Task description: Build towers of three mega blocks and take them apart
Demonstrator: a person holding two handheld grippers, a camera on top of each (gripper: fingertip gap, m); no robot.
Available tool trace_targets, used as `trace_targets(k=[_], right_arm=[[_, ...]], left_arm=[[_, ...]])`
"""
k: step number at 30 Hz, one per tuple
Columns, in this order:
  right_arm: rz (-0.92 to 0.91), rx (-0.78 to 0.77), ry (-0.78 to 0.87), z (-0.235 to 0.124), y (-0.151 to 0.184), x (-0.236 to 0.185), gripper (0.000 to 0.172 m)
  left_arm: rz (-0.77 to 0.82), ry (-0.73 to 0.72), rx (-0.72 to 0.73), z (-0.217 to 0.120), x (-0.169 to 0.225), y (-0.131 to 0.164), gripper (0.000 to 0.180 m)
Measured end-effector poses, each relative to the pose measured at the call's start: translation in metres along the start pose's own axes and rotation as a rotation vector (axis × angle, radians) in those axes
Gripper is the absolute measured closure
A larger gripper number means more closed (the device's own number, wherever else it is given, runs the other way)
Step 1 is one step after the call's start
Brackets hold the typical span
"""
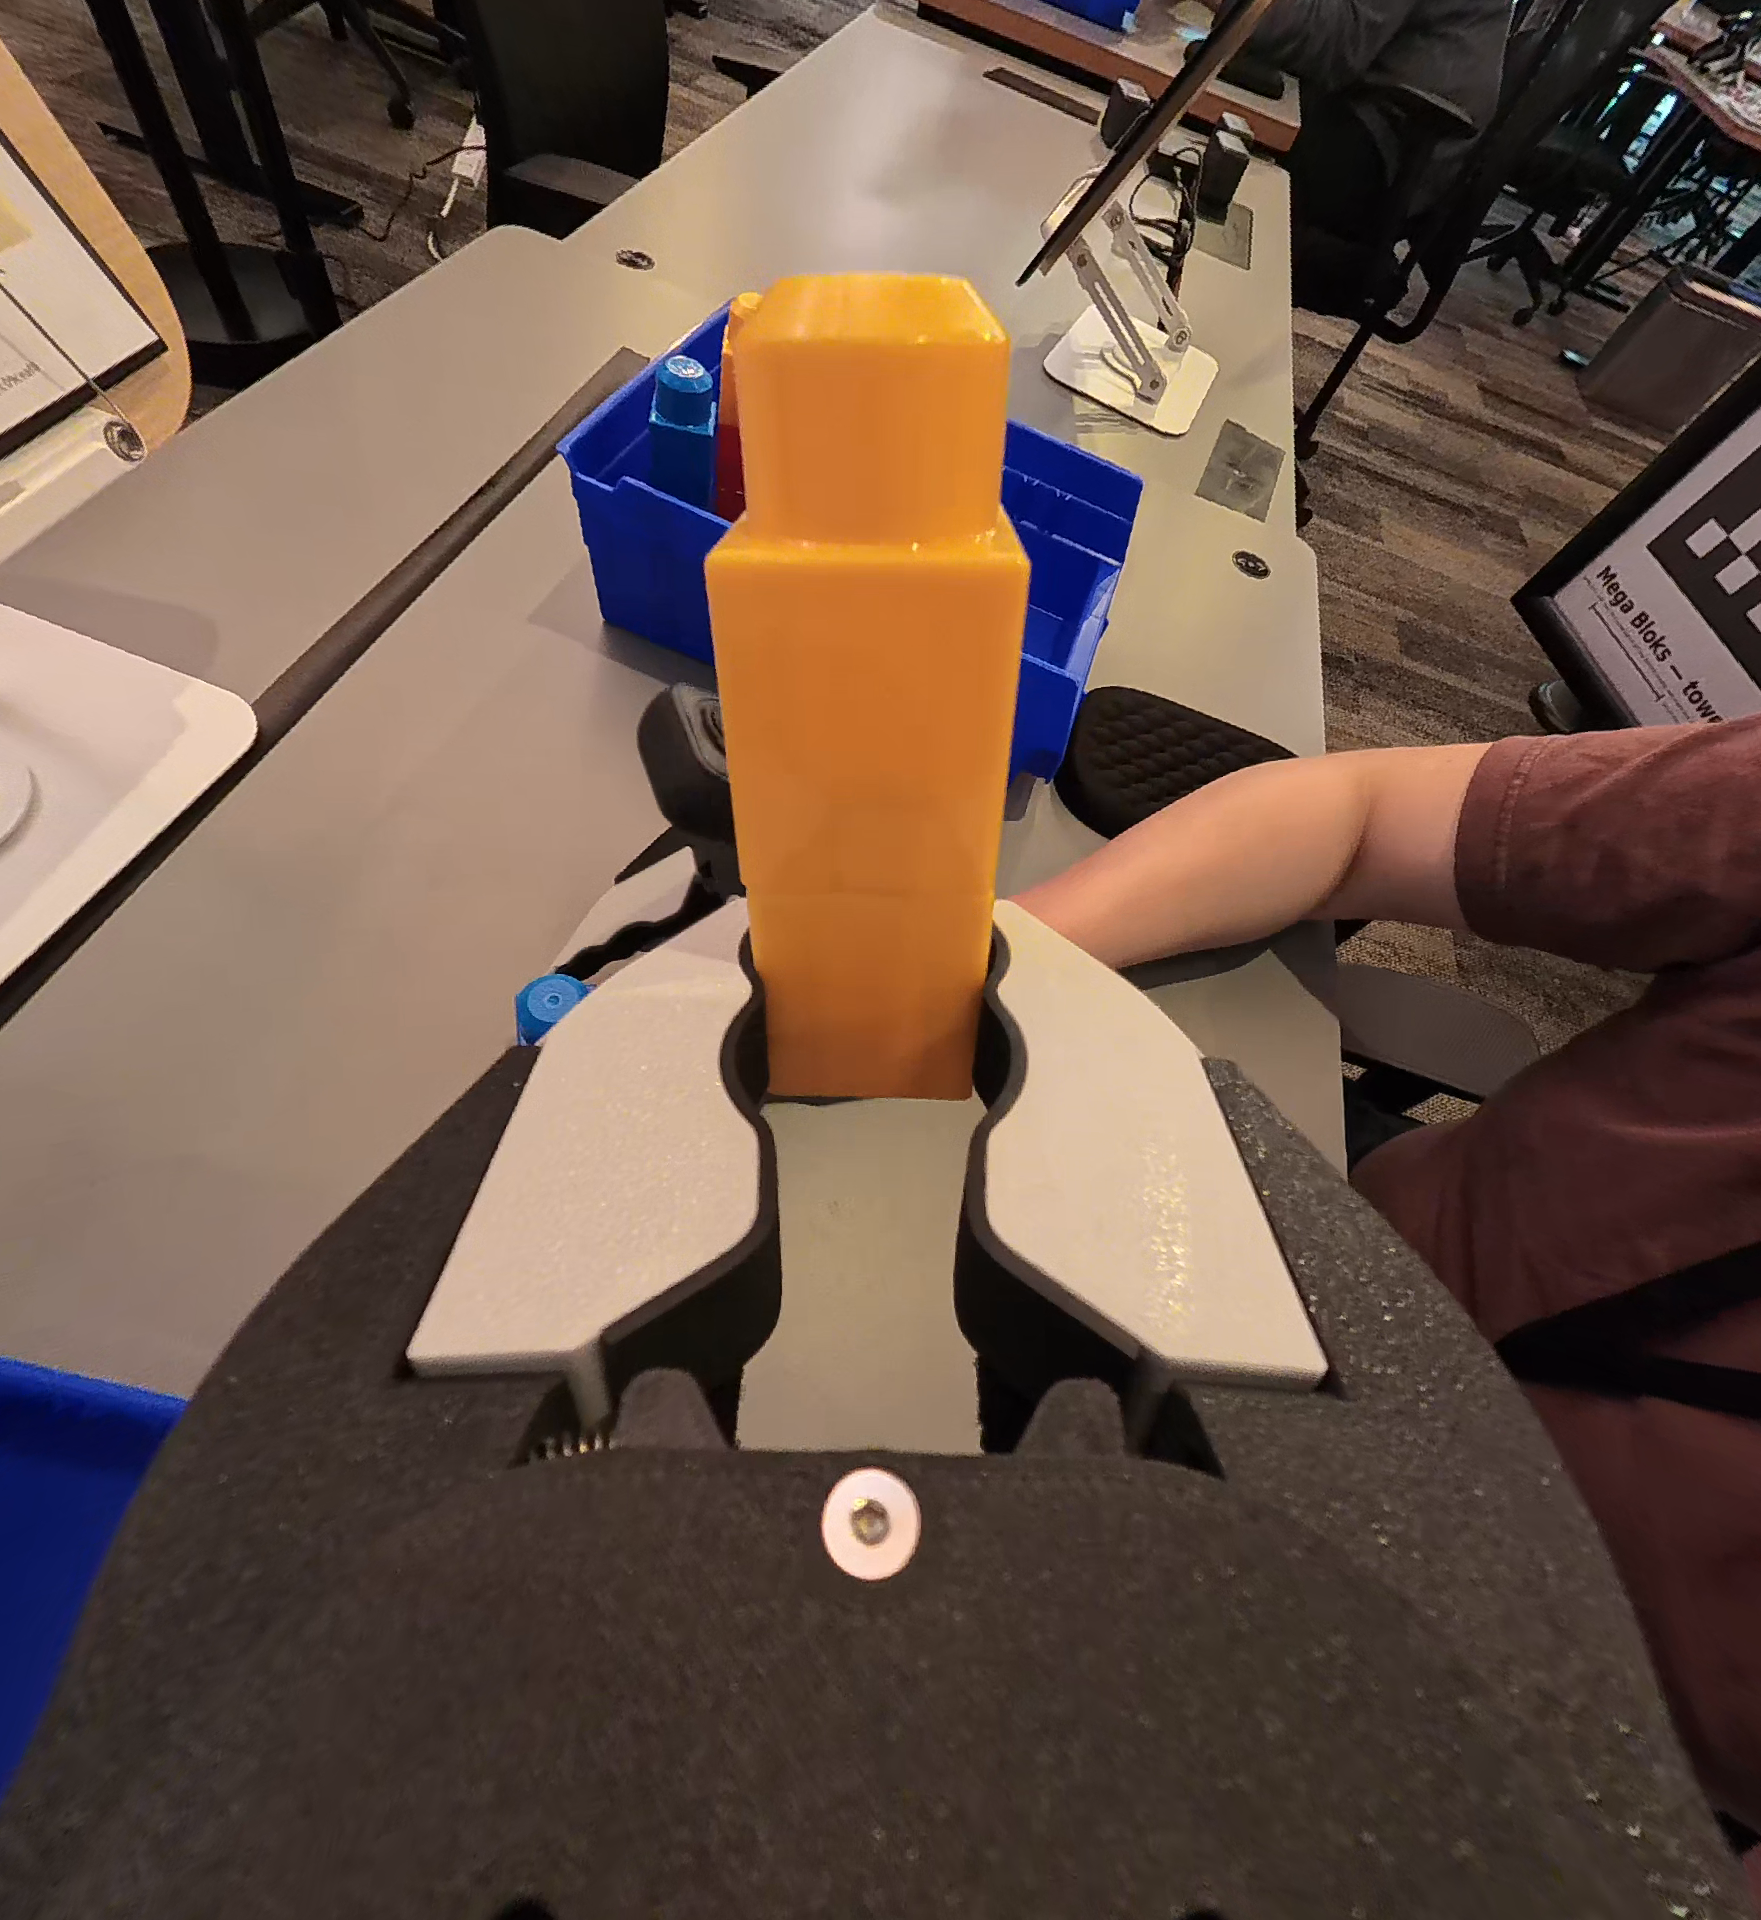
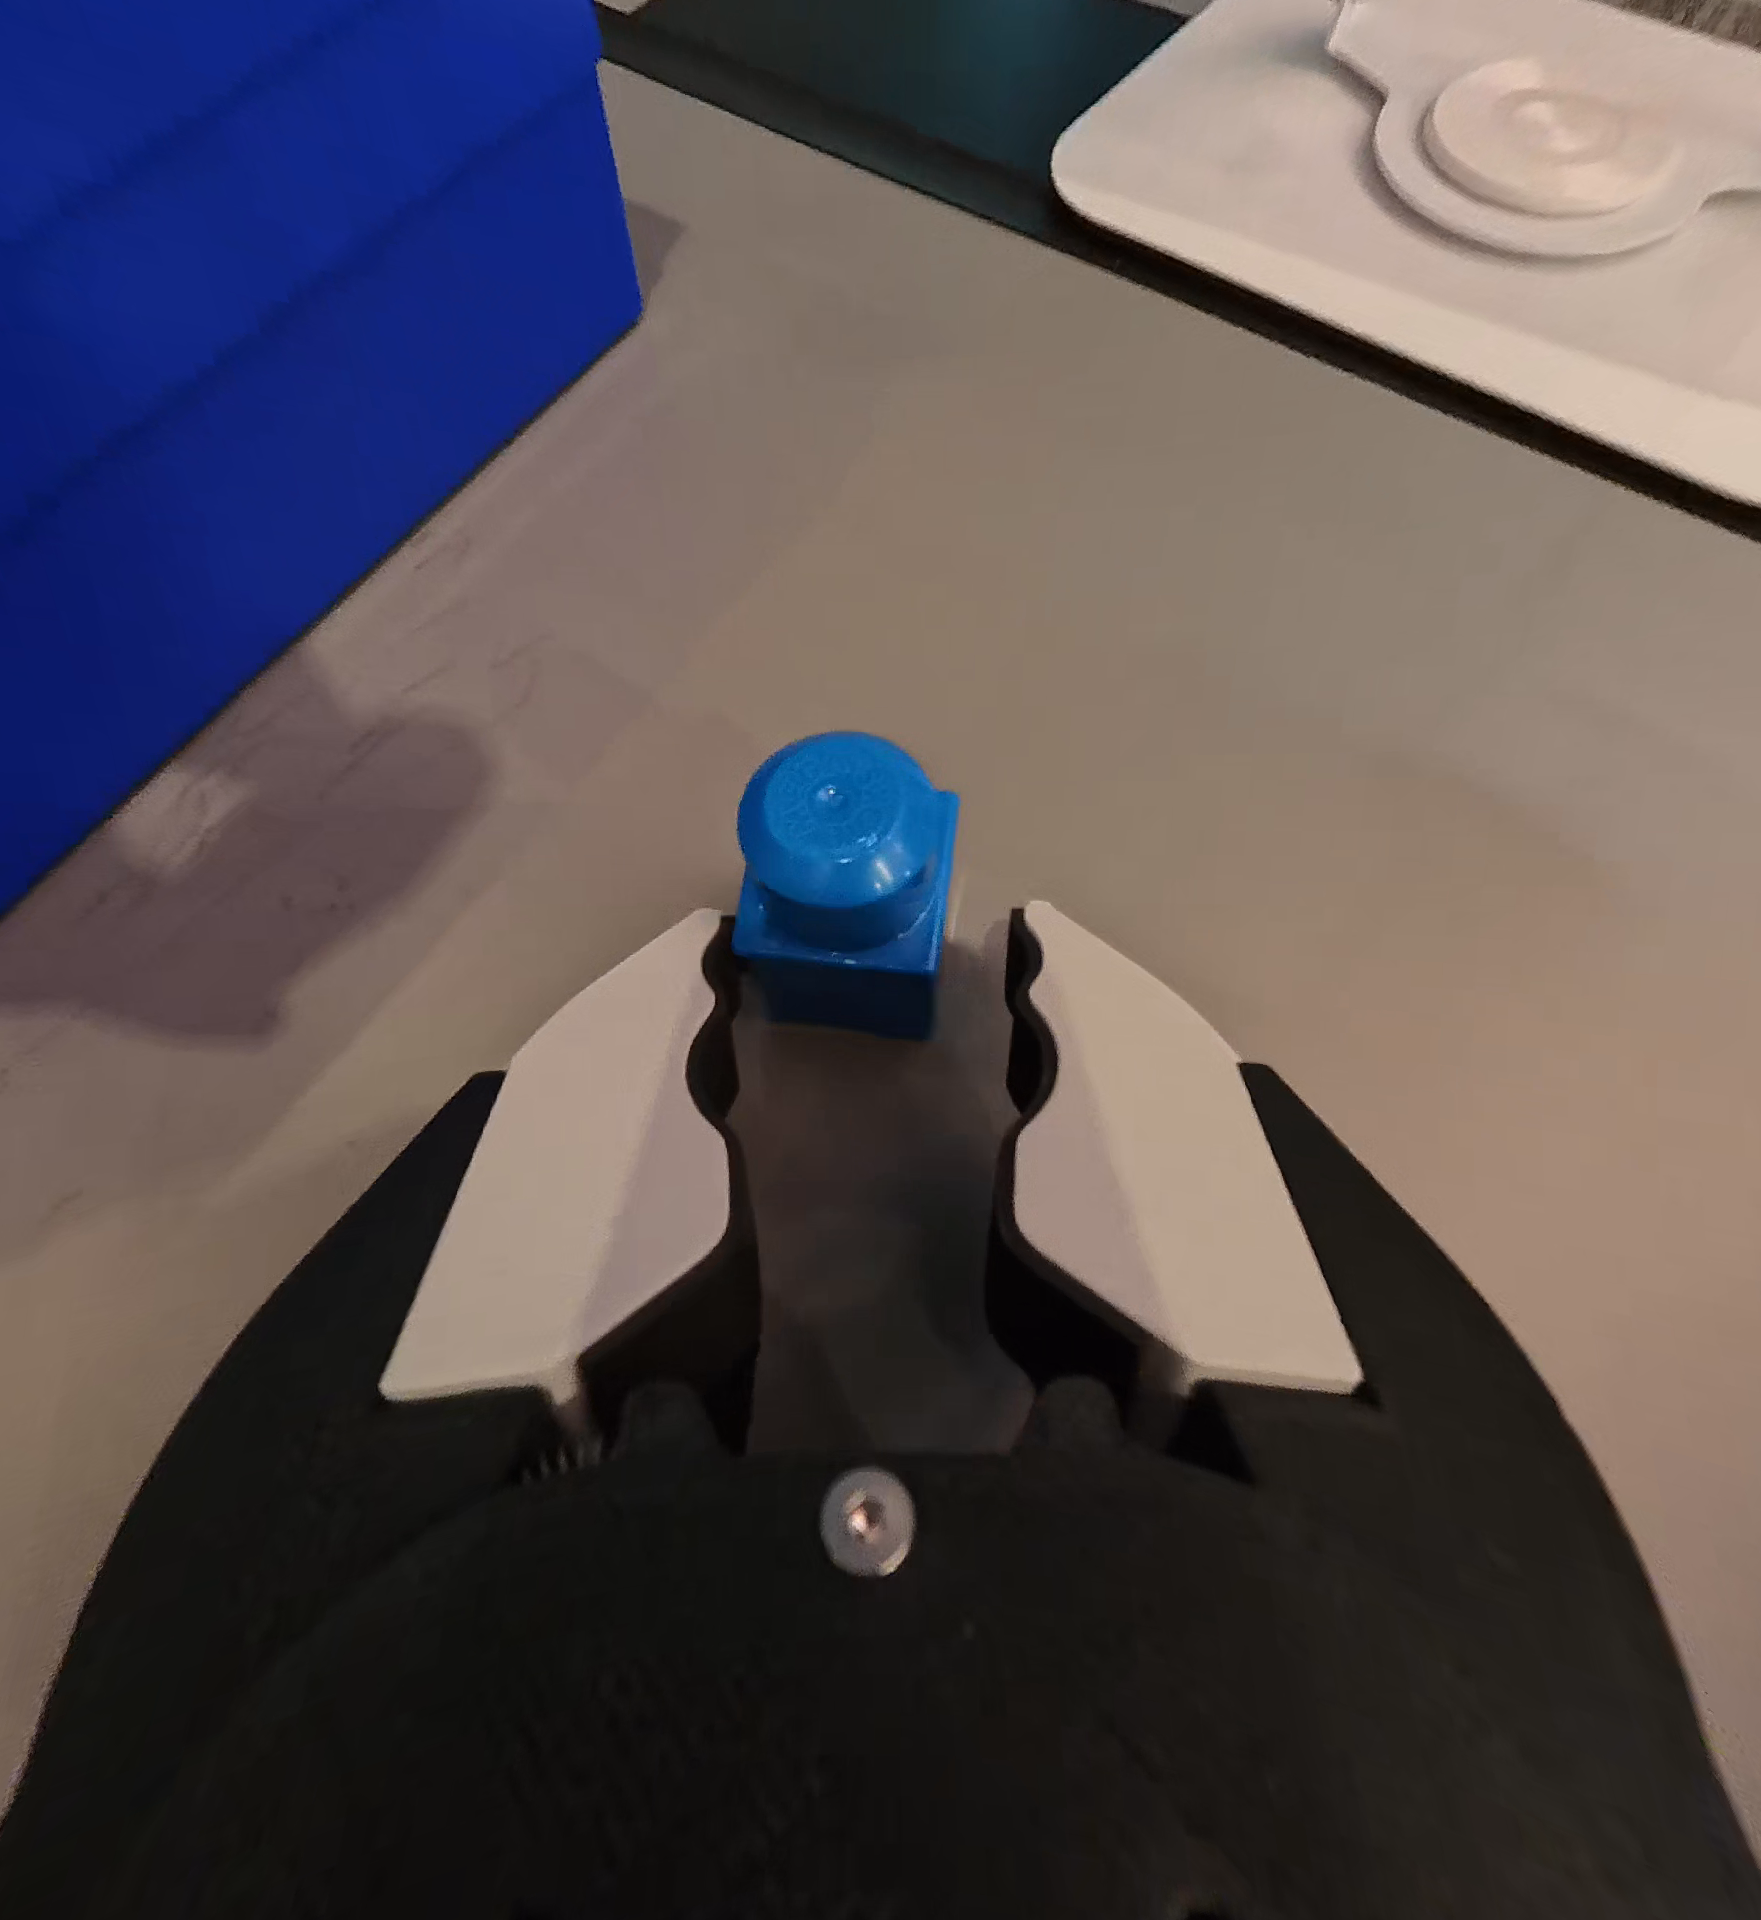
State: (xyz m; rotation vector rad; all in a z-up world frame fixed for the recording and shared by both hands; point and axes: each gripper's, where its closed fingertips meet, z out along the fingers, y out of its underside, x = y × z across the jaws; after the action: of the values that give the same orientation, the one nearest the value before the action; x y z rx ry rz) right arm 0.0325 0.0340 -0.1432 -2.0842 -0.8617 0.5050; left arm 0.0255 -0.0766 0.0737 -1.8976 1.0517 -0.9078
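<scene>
L gripper [image 1: 871,997] clamped on orange tower [image 1: 871,665] — R gripper [image 2: 865,966] apart round blue block [image 2: 840,914] on bench [image 2: 1271,831].

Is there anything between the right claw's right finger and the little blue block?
No. In the right wrist view, only bare grey table shows between the right finger and the blue block. The claw is open.

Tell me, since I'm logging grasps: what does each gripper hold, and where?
Left gripper: the orange block stack, gripped at its near end. Right gripper: nothing; fingers open around the blue block.
</scene>
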Motion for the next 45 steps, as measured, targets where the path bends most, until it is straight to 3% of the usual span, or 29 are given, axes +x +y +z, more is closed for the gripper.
trace_targets(k=[6, 9, 12, 16, 19, 21, 27, 34, 38, 41, 45], right_arm=[[-0.031, 0.045, -0.041, -0.002, -0.010, 0.003, 0.135], [0.029, 0.169, -0.132, -0.027, -0.043, 0.010, 0.135], [0.073, 0.343, -0.286, -0.079, -0.092, 0.016, 0.136], [0.138, 0.570, -0.668, -0.176, -0.147, 0.005, 0.136], [0.169, 0.671, -0.934, -0.239, -0.165, -0.006, 0.136], [0.135, 0.665, -1.019, -0.257, -0.165, -0.016, 0.136], [-0.025, 0.492, -0.988, -0.243, -0.145, -0.035, 0.136], [-0.151, 0.250, -0.951, -0.235, -0.113, -0.043, 0.136], [-0.088, 0.393, -0.953, -0.242, -0.134, -0.045, 0.135], [0.010, 0.519, -0.935, -0.242, -0.152, -0.043, 0.125], [0.081, 0.589, -0.978, -0.245, -0.160, -0.044, 0.135]], left_arm=[[-0.003, -0.006, -0.016, 0.003, -0.003, 0.003, 0.145], [-0.020, -0.019, -0.010, 0.001, -0.009, 0.003, 0.145], [-0.037, -0.018, -0.006, 0.001, -0.013, 0.004, 0.145], [-0.057, 0.035, -0.009, 0.013, -0.010, 0.004, 0.145], [-0.058, 0.095, -0.013, 0.031, -0.002, 0.003, 0.145], [-0.056, 0.147, -0.028, 0.044, 0.008, 0.005, 0.145], [0.008, 0.208, -0.144, 0.072, 0.029, 0.022, 0.145], [0.049, 0.195, -0.291, 0.075, 0.032, 0.046, 0.145], [0.025, 0.216, -0.223, 0.077, 0.036, 0.034, 0.145], [0.026, 0.186, -0.184, 0.076, 0.033, 0.026, 0.145], [-0.003, 0.196, -0.131, 0.077, 0.034, 0.017, 0.145]])
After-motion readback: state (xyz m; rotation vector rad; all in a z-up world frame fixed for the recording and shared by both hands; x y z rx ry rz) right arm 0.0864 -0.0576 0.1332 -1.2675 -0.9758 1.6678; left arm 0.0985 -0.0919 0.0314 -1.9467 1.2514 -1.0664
